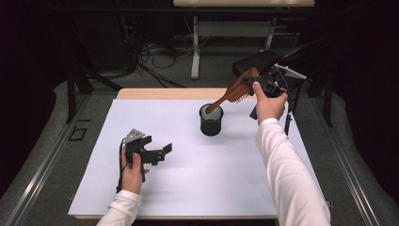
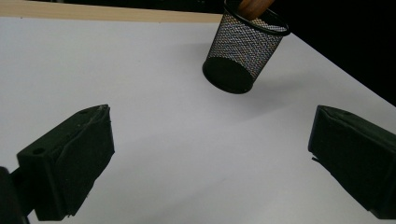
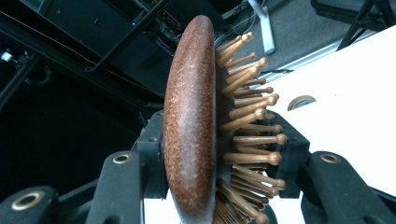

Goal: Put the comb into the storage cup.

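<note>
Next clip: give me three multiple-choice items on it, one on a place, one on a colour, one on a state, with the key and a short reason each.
1. Where is the handle end of the hairbrush?
A. inside the mesh cup
B. flat on the white sheet
C. under the left tongs

2. What colour is the brush's back?
A. blue
B. reddish brown
C. white

3. How do the left tongs stand?
A. shut on the cup
B. shut on the brush
C. open, holding nothing

Key:
1 A, the high view shows the handle slanting down into the cup.
2 B, the right gripper view shows a reddish-brown back between the right tongs.
3 C, the left gripper view shows the jaws wide apart over bare sheet.
</note>
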